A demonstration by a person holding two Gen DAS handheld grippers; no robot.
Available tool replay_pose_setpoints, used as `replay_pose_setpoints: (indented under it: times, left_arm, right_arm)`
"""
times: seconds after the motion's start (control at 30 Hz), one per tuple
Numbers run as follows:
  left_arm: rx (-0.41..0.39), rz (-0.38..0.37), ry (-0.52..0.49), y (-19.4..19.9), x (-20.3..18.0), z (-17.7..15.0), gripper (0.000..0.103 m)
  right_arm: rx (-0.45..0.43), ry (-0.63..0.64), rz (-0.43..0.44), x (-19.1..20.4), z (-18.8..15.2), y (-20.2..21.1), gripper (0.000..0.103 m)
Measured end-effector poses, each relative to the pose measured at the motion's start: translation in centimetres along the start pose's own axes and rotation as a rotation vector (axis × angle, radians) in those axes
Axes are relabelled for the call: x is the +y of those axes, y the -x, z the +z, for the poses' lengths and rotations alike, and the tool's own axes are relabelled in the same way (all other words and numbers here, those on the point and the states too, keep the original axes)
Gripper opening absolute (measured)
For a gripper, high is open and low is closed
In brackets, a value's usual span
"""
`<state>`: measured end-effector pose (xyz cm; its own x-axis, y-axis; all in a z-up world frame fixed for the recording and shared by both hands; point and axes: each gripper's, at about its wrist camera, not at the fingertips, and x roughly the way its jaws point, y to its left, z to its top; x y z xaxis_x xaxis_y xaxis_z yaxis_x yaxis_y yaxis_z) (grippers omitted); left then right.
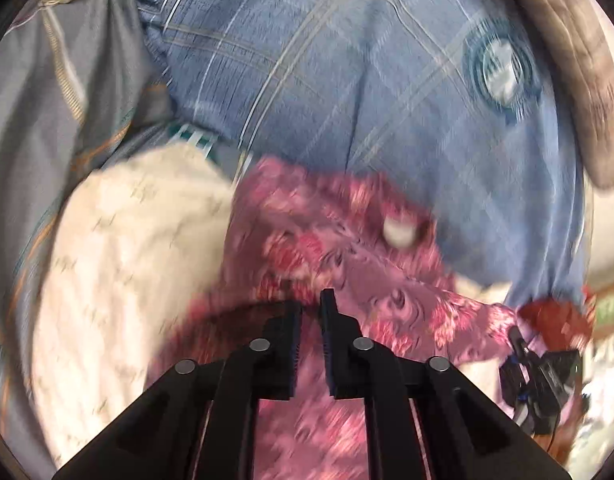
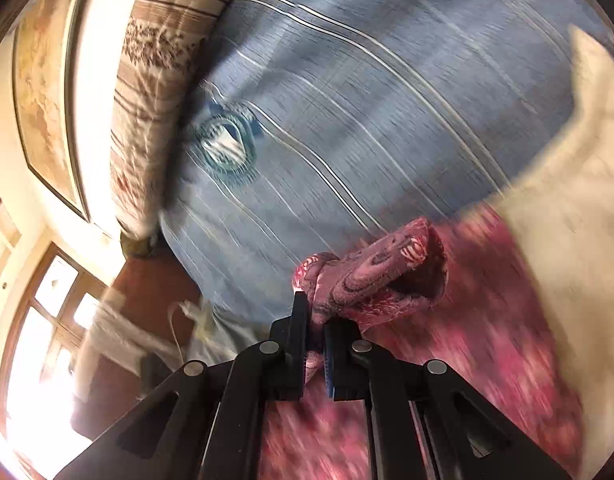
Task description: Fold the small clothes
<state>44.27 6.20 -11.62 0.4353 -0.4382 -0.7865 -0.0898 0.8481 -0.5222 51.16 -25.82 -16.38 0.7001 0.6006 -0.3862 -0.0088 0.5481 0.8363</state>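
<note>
Pink-and-red patterned cloth [image 2: 371, 280], thin and floppy, spread on a blue plaid bed sheet [image 2: 347, 100]. Both views smeared by blur.

Right claw [image 2: 315, 316]: jaws nearly together, pinching a bunched corner of the cloth. The corner rolls up and away from the tips toward the right of the view; the rest of the cloth trails below and right of the claw, toward a cream garment [image 2: 567, 220].

Left claw [image 1: 311, 300]: jaws close together with a narrow slit between them. It hangs over the cloth [image 1: 347, 248], pointing steeply down; the cloth edge [image 1: 243, 308] runs across just under the tips. Whether fabric sits in the slit, I cannot tell; too blurred. Cream garment [image 1: 127, 260] lies just beside the cloth on the left. Right claw [image 1: 523, 344] shows at the cloth's far right end.

Key relation: the cloth's long axis appears to run between the two claws, one at each end. Judgement: with the right corner secured, the fold depends on the left end being held as well; if not, the cloth would drag lopsided.
</note>
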Motion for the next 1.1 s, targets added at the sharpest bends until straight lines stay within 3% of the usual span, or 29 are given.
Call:
replay_pose_setpoints:
  times: [0.07,0.13,0.23,0.27,0.33,0.37,0.43,0.5,0.53,0.57,0.6,0.63,0.67,0.7,0.77,0.83,0.97,1.0,1.03,1.1]
  left_arm:
    - [0.064,0.047,0.001,-1.2,1.7,-2.5,0.011]
    - [0.129,0.038,0.037,-2.0,3.3,-4.0,0.011]
    - [0.093,-0.017,0.046,-0.4,3.9,-4.9,0.012]
    - [0.063,-0.02,0.023,0.4,3.5,-4.7,0.017]
    - [0.0,-0.028,-0.014,1.5,2.1,-3.9,0.056]
    - [-0.022,-0.026,-0.022,1.9,1.8,-4.1,0.063]
    - [-0.059,-0.018,-0.031,1.8,1.3,-3.6,0.068]
    - [-0.04,-0.002,-0.015,0.1,1.3,-2.7,0.067]
    - [-0.023,0.014,-0.003,-0.7,1.4,-3.1,0.058]
    - [-0.006,0.036,0.006,-2.0,1.5,-2.8,0.045]
    - [0.031,0.068,0.004,-3.3,1.7,-2.6,0.015]
    - [0.056,0.08,0.01,-4.3,1.8,-2.5,0.009]
    - [0.059,0.079,0.02,-4.7,1.9,-2.5,0.009]
    - [0.043,0.074,0.03,-4.6,2.1,-2.5,0.009]
    - [0.006,0.087,0.013,-4.5,2.3,-2.6,0.009]
    - [0.002,0.103,0.004,-4.6,2.5,-2.9,0.009]
    - [0.043,0.12,0.008,-5.9,3.4,-3.6,0.009]
    - [0.045,0.113,0.01,-5.8,3.6,-3.8,0.009]
    - [0.043,0.108,0.008,-5.7,3.2,-3.7,0.009]
    - [0.043,0.095,0.006,-5.2,3.2,-3.7,0.01]
  right_arm:
    - [0.046,-0.021,-0.103,-2.4,-2.1,0.4,0.008]
    - [0.099,-0.058,-0.215,-5.2,-4.1,0.8,0.011]
    - [0.113,-0.14,-0.19,-7.4,-6.5,2.7,0.015]
    - [0.091,-0.125,-0.17,-6.9,-6.6,3.5,0.021]
    - [0.036,-0.085,-0.179,-5.9,-6.2,4.9,0.037]
    - [0.01,-0.075,-0.186,-5.6,-5.8,5.4,0.048]
    - [-0.011,-0.095,-0.184,-5.5,-5.4,5.6,0.051]
    - [0.003,-0.121,-0.194,-5.9,-5.1,4.9,0.051]
    - [0.022,-0.142,-0.211,-6.3,-5.1,4.0,0.051]
    - [0.041,-0.161,-0.227,-6.4,-4.8,2.6,0.05]
    - [0.065,-0.188,-0.247,-6.7,-4.4,1.4,0.046]
    - [0.073,-0.189,-0.244,-6.6,-3.7,0.5,0.026]
    - [0.067,-0.154,-0.226,-5.8,-2.8,0.2,0.009]
    - [0.045,-0.107,-0.201,-4.7,-1.9,0.3,0.008]
    - [-0.079,0.05,-0.095,-0.9,-0.2,2.1,0.008]
    - [-0.155,0.148,-0.087,0.7,0.3,3.6,0.008]
    - [0.121,-0.01,-0.294,-6.5,-1.9,-0.3,0.013]
    - [0.15,-0.056,-0.304,-8.1,-2.8,-0.4,0.01]
    - [0.127,-0.083,-0.262,-8.7,-3.3,0.2,0.011]
    - [0.066,-0.106,-0.215,-8.5,-3.2,2.0,0.031]
